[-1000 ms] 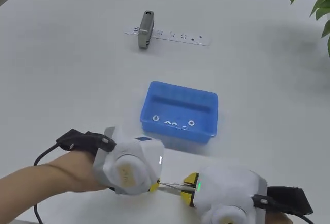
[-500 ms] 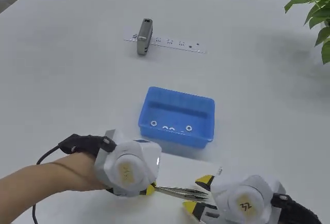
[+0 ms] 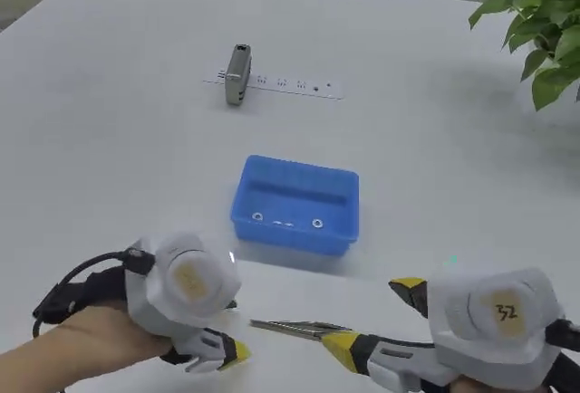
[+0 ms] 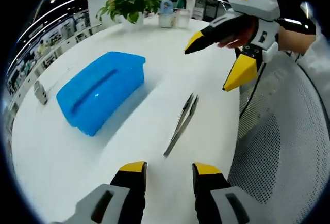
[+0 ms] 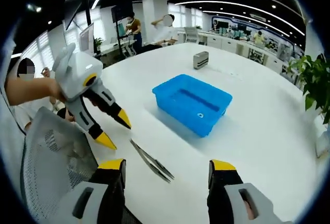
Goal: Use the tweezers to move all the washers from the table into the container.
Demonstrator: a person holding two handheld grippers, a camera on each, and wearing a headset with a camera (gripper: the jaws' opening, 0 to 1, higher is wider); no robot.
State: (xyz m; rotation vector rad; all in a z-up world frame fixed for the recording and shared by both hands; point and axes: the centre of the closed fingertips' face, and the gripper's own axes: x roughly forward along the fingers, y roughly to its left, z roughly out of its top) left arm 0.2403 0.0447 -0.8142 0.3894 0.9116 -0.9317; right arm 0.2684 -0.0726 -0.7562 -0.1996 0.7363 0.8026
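Slim metal tweezers (image 3: pixel 294 328) lie flat on the white table, near its front edge. They show between the jaws in the left gripper view (image 4: pixel 181 123) and the right gripper view (image 5: pixel 151 162). My left gripper (image 3: pixel 228 330) is open just left of them, touching nothing. My right gripper (image 3: pixel 373 317) stands open to their right, its jaws wide apart. Behind the tweezers sits the blue container (image 3: pixel 296 176) with three small washers (image 3: pixel 316 224) on its floor. The container (image 4: pixel 100 92) (image 5: pixel 193 102) shows ahead in both gripper views.
A white power strip (image 3: pixel 290 83) with a grey adapter (image 3: pixel 237 74) lies at the far side. A leafy plant (image 3: pixel 535 31) stands at the back right. A mesh chair (image 4: pixel 278 162) is just off the table's near edge.
The tweezers, held between the grippers a second ago, now lie loose on the table. Both grippers have drawn apart and opened. The head camera has shifted.
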